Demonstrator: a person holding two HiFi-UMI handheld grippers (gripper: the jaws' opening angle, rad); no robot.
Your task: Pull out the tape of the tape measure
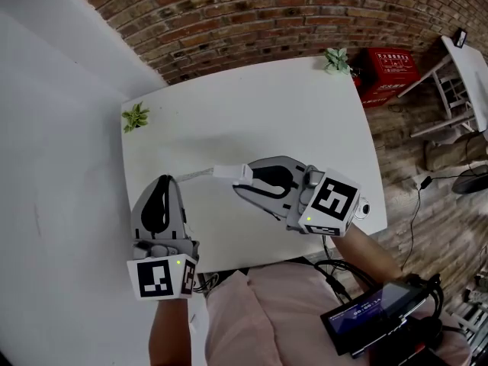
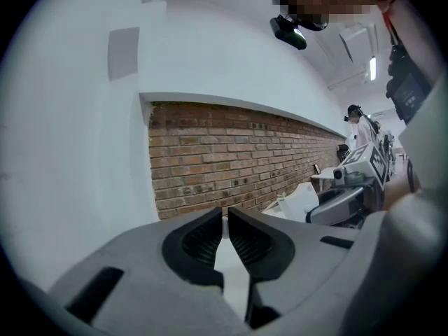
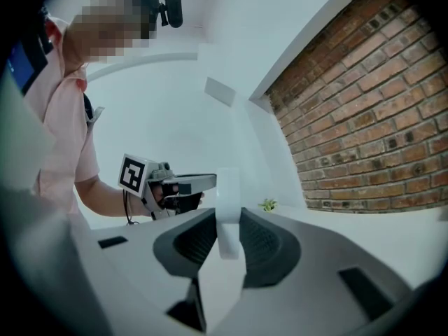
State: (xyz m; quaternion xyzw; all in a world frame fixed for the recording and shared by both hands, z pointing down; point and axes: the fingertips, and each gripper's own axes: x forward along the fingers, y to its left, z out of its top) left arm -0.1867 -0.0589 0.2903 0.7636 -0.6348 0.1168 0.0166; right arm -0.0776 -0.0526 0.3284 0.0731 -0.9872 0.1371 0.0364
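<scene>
count: 2 claws, 1 tape measure, 1 table, 2 small plants, 1 red crate, 1 white chair

right claw point(image 3: 227, 214): clamped on the tape measure point(image 3: 227, 187). The white case stands upright between the pads, squeezed from both sides, its top poking out above the jaws. The claw is held about level over the table point(image 1: 229, 105), towards the near edge

left claw point(image 2: 225, 214): jaws all but together, pinching the tape point(image 1: 194, 175) (thin white strip, seen edge-on in the slit between the pads). This claw tilts slightly down

where the task item sits: in the head view the case is at the right claw's tip and the tape runs from it as a short pale band leftwards to the left claw's tip. So the case is near the left claw, off to its right, joined to it only by that strip. The claws themselves are near each other, not touching. Both are off the tabletop

rest: one plant point(image 1: 136, 117) at the table's left edge, the other plant point(image 1: 336, 59) at the far right corner. The red crate point(image 1: 389, 71) is on the floor just past that corner by the brick wall, with the white chair point(image 1: 457, 82) beside it
</scene>
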